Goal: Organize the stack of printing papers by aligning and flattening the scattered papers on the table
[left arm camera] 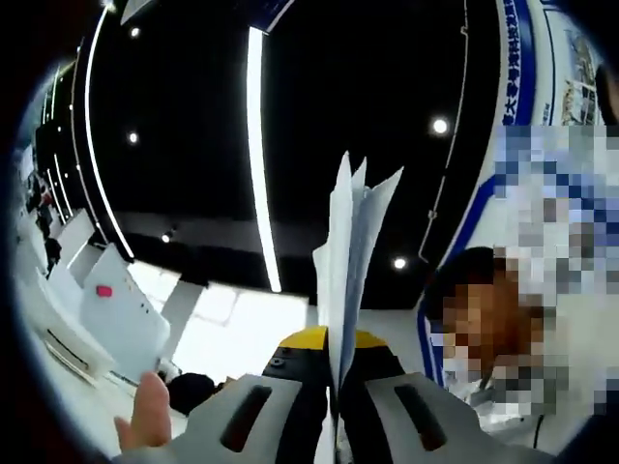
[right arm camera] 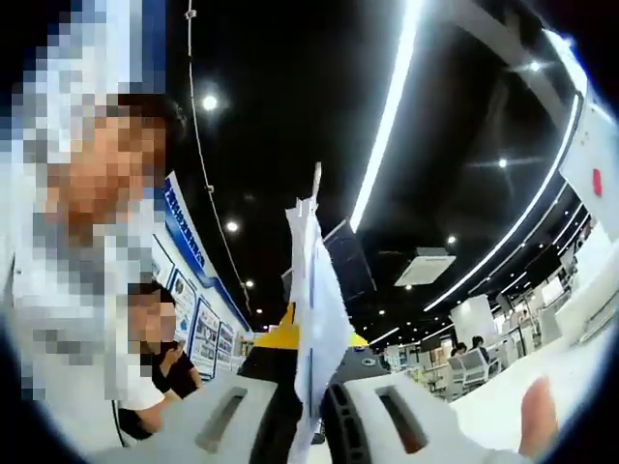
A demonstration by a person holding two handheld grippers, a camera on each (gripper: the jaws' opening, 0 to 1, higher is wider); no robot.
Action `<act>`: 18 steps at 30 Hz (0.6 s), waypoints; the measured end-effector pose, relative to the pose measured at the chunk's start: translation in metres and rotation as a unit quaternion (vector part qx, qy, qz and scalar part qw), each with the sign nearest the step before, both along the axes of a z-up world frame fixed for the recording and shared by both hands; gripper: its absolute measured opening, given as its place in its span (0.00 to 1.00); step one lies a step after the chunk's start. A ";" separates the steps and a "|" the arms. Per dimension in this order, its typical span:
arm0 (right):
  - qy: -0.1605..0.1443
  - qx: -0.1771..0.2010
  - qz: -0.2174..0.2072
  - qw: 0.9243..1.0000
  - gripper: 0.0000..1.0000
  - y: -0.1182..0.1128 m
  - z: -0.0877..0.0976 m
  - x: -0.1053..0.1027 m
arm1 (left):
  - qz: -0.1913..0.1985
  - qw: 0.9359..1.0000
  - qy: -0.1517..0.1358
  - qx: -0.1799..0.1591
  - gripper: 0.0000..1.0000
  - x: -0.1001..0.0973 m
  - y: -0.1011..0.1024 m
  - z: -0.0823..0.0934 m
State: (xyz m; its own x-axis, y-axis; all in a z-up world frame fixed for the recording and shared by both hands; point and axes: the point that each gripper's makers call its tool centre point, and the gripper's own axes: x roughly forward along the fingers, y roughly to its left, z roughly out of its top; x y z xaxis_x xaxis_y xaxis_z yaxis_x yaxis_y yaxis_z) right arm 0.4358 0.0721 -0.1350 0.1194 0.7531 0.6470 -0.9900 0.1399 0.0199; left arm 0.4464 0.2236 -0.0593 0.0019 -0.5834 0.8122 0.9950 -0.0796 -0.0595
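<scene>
Both views point up toward a dark ceiling. In the left gripper view, a sheaf of white printing papers [left arm camera: 346, 261] stands on edge, rising from between the jaws of my left gripper [left arm camera: 335, 406], which is shut on it. The sheets fan apart slightly at their top. In the right gripper view, the white papers [right arm camera: 311, 300] likewise stick up edge-on from between the jaws of my right gripper [right arm camera: 314, 411], shut on them. Behind each sheaf sits a yellow and black gripper body [left arm camera: 311, 340].
A person in a white shirt [right arm camera: 68, 329] stands close at the left of the right gripper view. A fingertip [left arm camera: 147, 411] shows at lower left, another [right arm camera: 535, 416] at lower right. White partitions [left arm camera: 116, 309] and ceiling light strips [left arm camera: 259, 155] lie behind.
</scene>
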 end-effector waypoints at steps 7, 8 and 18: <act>0.080 0.034 0.022 0.996 0.15 0.016 -0.019 0.011 | -0.013 0.998 0.010 -0.066 0.05 0.005 0.015 0.013; 0.089 0.040 0.038 0.995 0.16 0.024 -0.021 0.008 | -0.008 0.997 0.011 -0.070 0.05 0.009 0.016 0.014; 0.106 0.029 0.050 0.993 0.00 0.012 -0.022 0.013 | 0.057 0.998 0.032 0.015 0.06 0.020 -0.002 -0.015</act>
